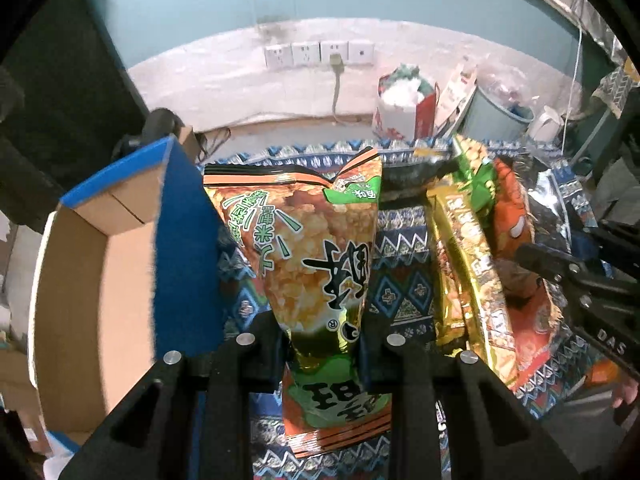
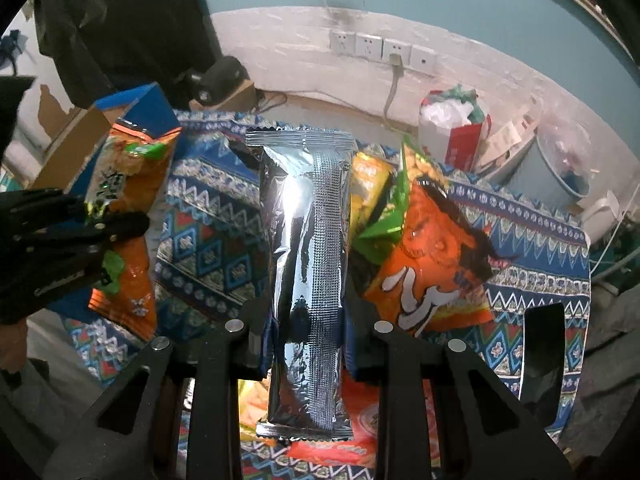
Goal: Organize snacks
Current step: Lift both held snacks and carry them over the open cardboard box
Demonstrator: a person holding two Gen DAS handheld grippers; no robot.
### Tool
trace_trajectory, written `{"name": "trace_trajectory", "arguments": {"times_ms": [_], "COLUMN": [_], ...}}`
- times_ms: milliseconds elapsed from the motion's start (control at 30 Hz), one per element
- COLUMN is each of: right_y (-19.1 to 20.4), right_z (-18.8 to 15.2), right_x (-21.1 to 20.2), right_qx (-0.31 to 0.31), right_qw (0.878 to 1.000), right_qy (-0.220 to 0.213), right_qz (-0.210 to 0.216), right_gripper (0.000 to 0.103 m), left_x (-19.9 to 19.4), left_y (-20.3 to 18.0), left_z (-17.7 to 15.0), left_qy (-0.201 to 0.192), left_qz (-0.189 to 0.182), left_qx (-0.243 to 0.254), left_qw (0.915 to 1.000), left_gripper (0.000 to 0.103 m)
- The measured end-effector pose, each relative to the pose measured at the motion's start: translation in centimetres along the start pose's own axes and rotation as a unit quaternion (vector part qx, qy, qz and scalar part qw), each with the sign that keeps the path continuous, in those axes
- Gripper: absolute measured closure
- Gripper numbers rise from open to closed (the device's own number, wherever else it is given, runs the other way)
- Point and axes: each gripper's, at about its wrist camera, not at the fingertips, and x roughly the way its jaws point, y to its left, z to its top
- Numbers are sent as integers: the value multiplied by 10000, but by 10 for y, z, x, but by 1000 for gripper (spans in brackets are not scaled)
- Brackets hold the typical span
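Orange-and-green rice-cracker bag (image 1: 316, 264) sits pinched in the left hand-held gripper (image 1: 320, 344), lifted just right of the cardboard box (image 1: 100, 264). Right hand-held gripper (image 2: 306, 332) pinches a silver foil packet (image 2: 306, 240), with an orange chip bag (image 2: 432, 256) lying right of it on the patterned cloth (image 2: 208, 232).

My left gripper (image 1: 322, 350) is matte black plastic: two flat finger bars running forward, each flanked by an outer strut with a triangular cut-out. Four round silver pin heads sit across its linkage. My right gripper (image 2: 306, 338) is built the same, black with the same four silver pins and triangular openings. Seen from the left wrist camera, the right unit's side shows small silver screws and white letters reading "DAS". A bit of bare skin shows at that view's lower right edge.
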Motion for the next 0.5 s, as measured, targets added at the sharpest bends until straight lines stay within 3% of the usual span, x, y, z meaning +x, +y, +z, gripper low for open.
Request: {"name": "trace_trajectory", "arguments": {"times_ms": [500], "right_y": [30], "right_z": [25], "right_x": [-45], "right_qx": [-63], "right_qw": [9986], "right_qy": [-511], "right_qz": [155], "right_gripper": [78], "left_x": [-70], "left_y": [22], "left_z": [-8], "left_qy": [-787], "left_qz": [171], "left_qx": [44], "left_qw": [9967], "left_gripper": [76]}}
